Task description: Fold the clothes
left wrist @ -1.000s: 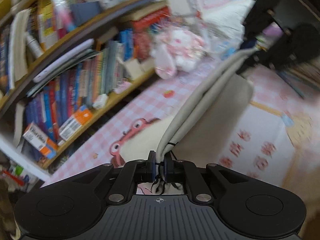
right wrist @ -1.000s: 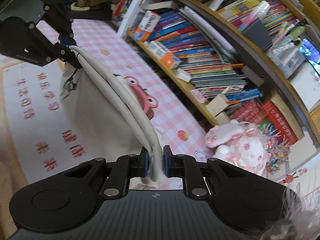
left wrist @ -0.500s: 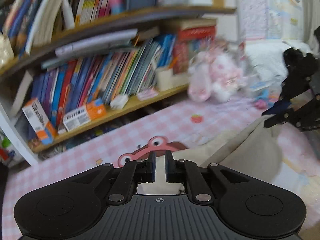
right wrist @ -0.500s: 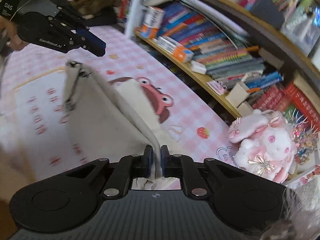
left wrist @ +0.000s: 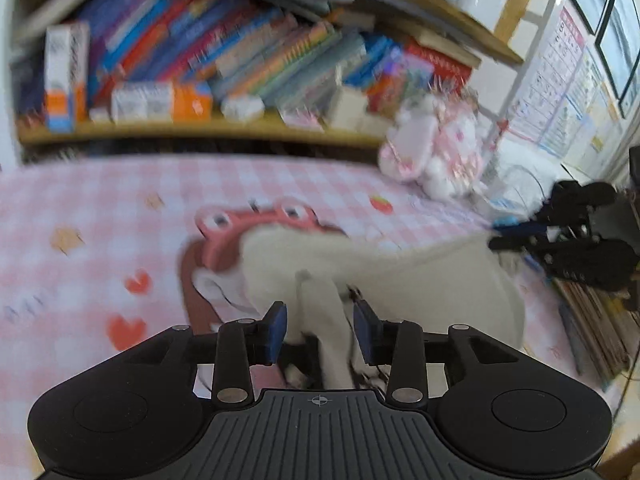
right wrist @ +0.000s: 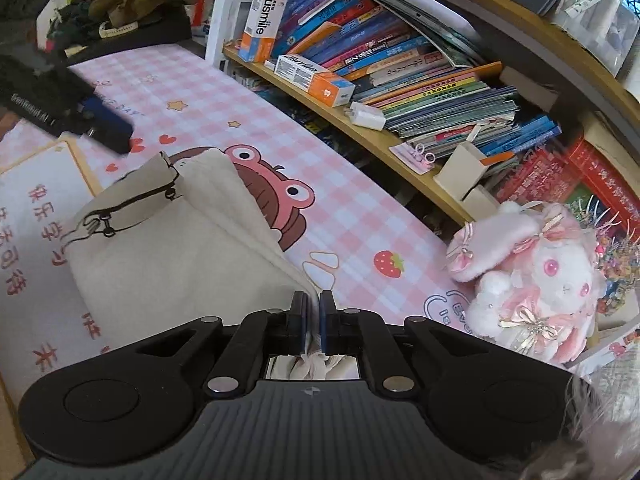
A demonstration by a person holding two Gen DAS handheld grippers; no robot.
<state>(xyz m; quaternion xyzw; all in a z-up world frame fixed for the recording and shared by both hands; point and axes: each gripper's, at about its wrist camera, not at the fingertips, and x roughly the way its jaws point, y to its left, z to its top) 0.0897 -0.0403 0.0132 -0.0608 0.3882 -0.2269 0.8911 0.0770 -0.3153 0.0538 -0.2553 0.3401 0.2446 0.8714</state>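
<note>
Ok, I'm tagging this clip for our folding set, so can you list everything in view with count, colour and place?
garment: one, cream with black drawstring, folded on the mat.
mat: one, pink-and-white check with a frog cartoon, under the garment.
plush rabbit: one, pink and white, on the mat beside the shelf.
bookshelf: one, wood, behind the mat, packed with multicoloured books.
toothpaste boxes: two, white and orange, on the lower shelf.
dark clothes pile: one, olive and black, at the mat's far end.
left tool: one, black, jaws just opened, cloth loose between them.
right tool: one, black, clamped on the garment's near edge.
</note>
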